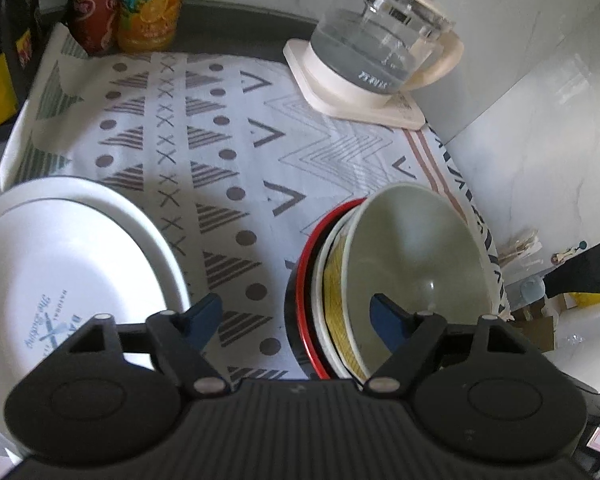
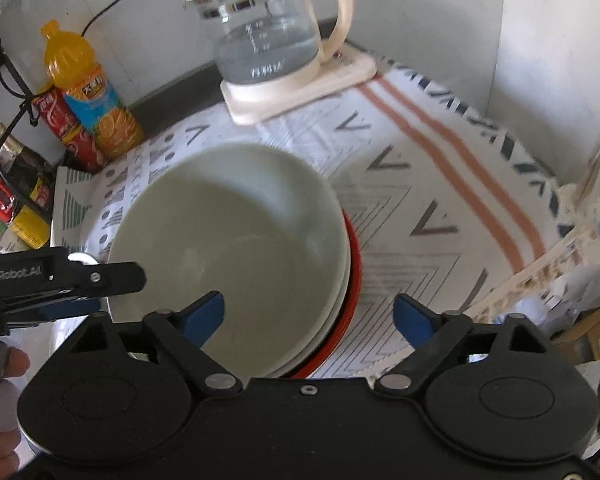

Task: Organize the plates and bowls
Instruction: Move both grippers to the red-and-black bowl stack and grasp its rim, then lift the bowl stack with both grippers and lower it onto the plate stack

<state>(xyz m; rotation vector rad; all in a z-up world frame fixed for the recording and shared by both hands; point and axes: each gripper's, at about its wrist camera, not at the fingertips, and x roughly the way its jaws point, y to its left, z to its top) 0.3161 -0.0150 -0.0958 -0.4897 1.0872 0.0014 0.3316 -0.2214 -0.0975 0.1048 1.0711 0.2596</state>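
Sorting nearly finished: pale green ceramic bowl point(image 2: 236, 236) nested atop the bowl stack point(image 1: 320, 304), white round plates point(image 1: 60, 264) piled beside. Left gripper point(image 1: 296, 312) and right gripper point(image 2: 308, 312) wide open, empty. Next, probably squaring stacks

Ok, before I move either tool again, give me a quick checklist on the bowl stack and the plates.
1. Left tool open, holding nothing: ok.
2. Right tool open, holding nothing: ok.
3. Pale green bowl nested on top of the bowl stack: ok.
4. Stack sitting level on the patterned cloth: cannot tell; it looks tilted in the left wrist view.
5. White plates stacked, apart from the bowls: ok.
6. Glass kettle well behind the dishes: ok.
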